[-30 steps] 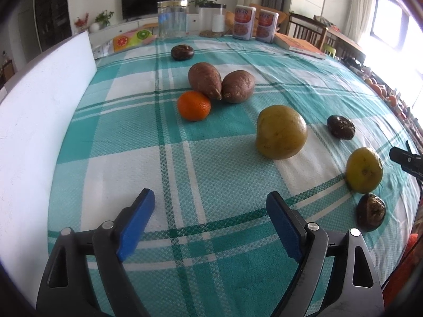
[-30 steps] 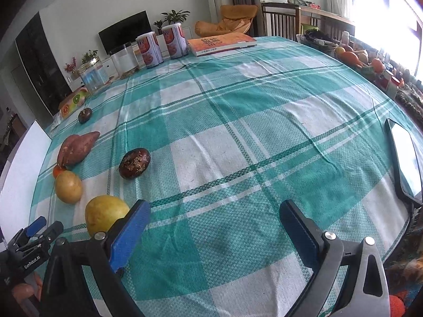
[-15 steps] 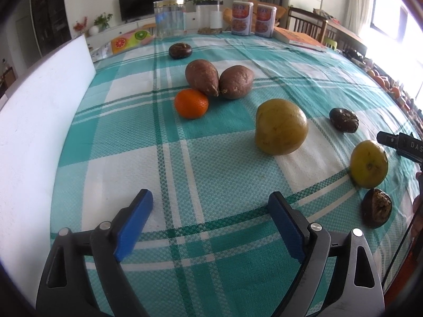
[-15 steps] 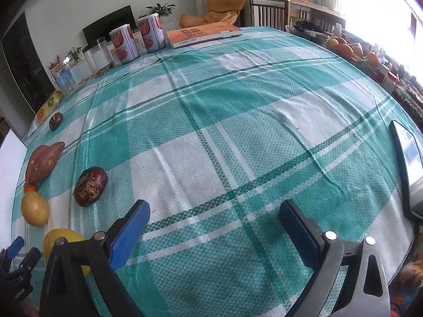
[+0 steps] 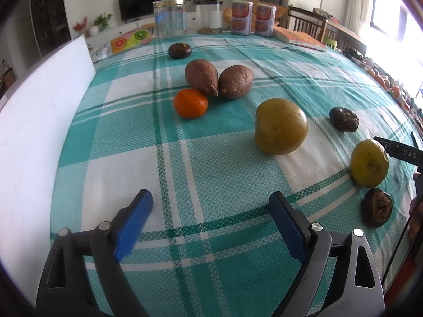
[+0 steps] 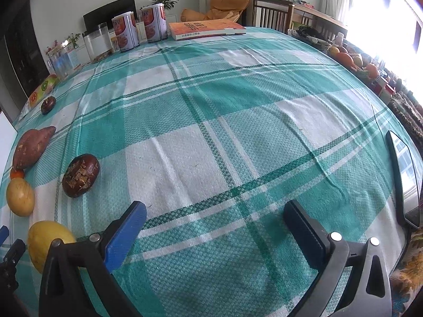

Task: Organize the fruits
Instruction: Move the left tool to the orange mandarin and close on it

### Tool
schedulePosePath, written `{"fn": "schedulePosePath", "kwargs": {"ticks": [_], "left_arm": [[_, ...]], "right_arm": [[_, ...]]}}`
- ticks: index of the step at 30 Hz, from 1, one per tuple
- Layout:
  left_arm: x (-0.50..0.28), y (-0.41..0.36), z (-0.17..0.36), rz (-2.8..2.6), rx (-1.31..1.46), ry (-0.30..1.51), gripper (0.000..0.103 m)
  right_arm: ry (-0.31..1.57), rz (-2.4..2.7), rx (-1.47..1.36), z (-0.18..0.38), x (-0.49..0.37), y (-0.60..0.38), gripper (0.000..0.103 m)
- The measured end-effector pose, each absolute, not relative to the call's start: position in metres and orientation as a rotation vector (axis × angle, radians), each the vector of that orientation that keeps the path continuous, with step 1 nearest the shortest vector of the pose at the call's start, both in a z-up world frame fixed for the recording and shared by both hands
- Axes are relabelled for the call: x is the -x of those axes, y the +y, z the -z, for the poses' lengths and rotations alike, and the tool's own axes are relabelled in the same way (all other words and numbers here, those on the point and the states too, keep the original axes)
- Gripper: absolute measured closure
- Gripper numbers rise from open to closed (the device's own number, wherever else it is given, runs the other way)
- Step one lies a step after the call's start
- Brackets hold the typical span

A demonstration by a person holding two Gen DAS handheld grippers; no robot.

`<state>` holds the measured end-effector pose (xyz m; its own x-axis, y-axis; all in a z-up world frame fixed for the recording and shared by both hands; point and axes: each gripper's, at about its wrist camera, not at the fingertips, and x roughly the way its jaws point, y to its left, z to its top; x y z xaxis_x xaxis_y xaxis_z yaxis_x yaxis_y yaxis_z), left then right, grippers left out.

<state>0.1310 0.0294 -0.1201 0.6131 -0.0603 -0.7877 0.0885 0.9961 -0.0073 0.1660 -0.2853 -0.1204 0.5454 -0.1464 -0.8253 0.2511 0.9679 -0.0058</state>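
On a green-and-white checked tablecloth lie an orange, two sweet potatoes, a large yellow fruit, a smaller yellow fruit and three dark passion fruits. My left gripper is open and empty, near the table's front edge. My right gripper is open and empty over bare cloth; a passion fruit and a yellow fruit lie to its left. Its tip shows in the left wrist view.
A white board stands along the left edge. Jars, two tins and an orange book stand at the far edge. A phone lies at the right edge. A fruit-print packet lies far left.
Both grippers have shifted: the left has come slightly closer to the fruits, the right has turned right, so the fruits slid toward the left edge of its view. Both stay open.
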Motion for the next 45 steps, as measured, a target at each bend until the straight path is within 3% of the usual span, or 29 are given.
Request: {"fn": "schedulePosePath", "kwargs": {"ticks": [28, 37, 45], "left_arm": [[-0.131, 0.032, 0.119, 0.107, -0.028, 0.913, 0.010], [-0.153, 0.060, 0.091, 0.163, 0.201, 0.940, 0.010], [-0.226, 0.082, 0.059, 0.116, 0.387, 1.004, 0.010]], "right_arm": [[0.965, 0.240, -0.111, 0.121, -0.166, -0.284, 0.000], [0.961, 0.242, -0.111, 0.121, -0.166, -0.285, 0.000], [0.961, 0.242, -0.110, 0.121, -0.166, -0.285, 0.000]]}}
